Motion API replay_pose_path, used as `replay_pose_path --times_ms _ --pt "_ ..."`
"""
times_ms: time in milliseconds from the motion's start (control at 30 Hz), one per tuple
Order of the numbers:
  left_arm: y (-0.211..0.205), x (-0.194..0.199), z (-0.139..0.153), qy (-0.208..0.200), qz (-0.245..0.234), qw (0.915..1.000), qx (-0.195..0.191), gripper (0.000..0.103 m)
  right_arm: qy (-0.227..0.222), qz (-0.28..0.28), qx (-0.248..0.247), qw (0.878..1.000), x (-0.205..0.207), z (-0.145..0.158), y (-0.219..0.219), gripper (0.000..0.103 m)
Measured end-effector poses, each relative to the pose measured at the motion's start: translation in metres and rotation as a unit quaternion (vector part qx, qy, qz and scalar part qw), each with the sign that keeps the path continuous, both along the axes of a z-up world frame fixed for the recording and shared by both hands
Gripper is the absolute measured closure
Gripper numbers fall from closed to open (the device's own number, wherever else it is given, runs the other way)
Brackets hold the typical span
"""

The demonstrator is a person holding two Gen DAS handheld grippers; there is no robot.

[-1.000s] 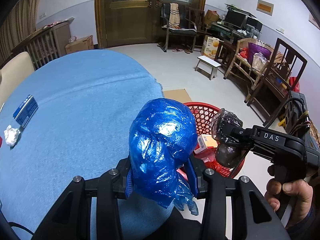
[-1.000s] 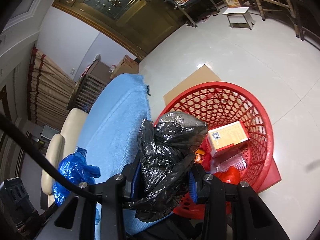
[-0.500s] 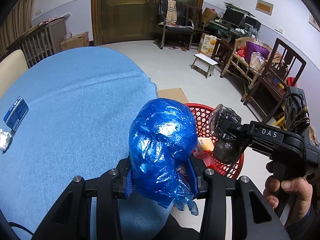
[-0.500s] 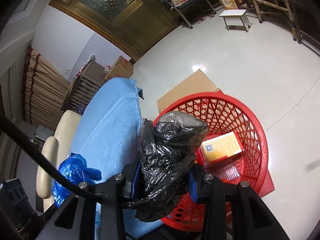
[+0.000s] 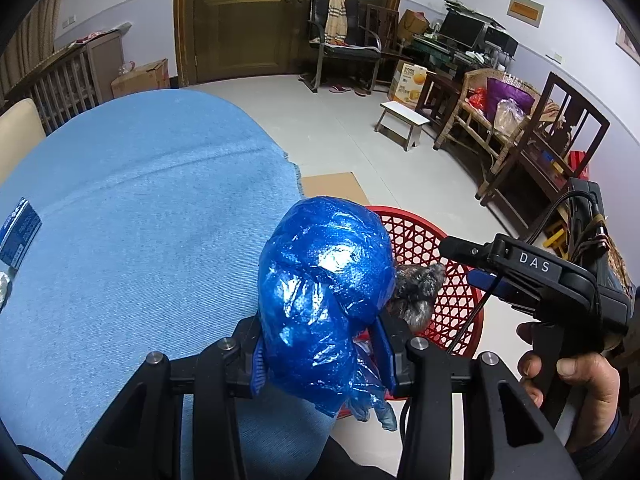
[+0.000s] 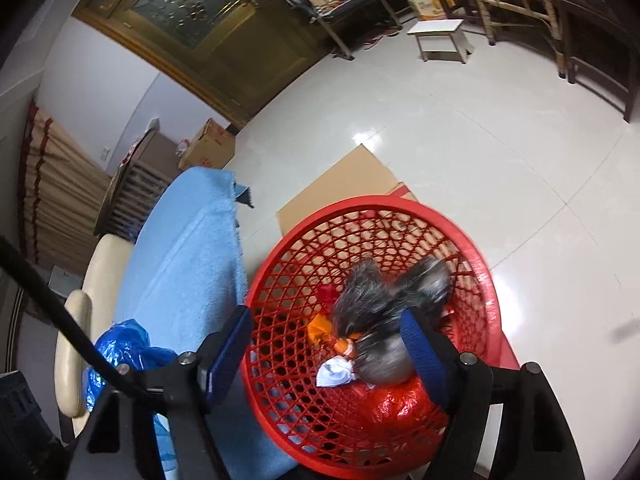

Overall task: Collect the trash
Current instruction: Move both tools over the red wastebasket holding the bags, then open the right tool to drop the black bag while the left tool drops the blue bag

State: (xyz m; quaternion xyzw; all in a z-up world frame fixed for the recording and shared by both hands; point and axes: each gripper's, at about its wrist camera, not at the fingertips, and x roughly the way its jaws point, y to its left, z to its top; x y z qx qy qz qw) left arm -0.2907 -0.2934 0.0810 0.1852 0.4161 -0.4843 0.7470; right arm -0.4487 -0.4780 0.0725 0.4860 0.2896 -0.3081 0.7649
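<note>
Meanwhile, the left gripper (image 5: 320, 356) clenches a crumpled blue plastic bag (image 5: 326, 300) at the edge of the table draped in light-blue cloth (image 5: 132, 240). Beside it, the right gripper (image 6: 326, 344) stands with jaws spread wide above the round red plastic lattice basket (image 6: 472, 240) on the floor. A motion-blurred crumpled black plastic bag (image 6: 384, 316) sits free inside the basket, among red, orange and white scraps. Flat brown cardboard (image 6: 340, 192) lies under the basket.
</note>
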Motion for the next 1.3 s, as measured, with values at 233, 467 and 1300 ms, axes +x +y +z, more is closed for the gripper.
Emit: replay_pose_path --times_ms 233,467,1300 --pt "-0.022 -0.009 -0.007 0.011 -0.02 0.9996 0.014 0.057 0.0 -0.019 0.013 1.0 -0.013 -0.004 -0.005 0.024" --pt "-0.042 -0.017 -0.007 0.013 -0.035 0.9991 0.019 0.053 -0.007 -0.041 0.014 0.999 -0.025 -0.002 -0.01 0.024" --pt "0.082 0.077 0.0 0.067 0.163 0.9842 -0.019 0.03 -0.031 -0.05 -0.046 0.997 -0.011 0.049 0.024 0.023"
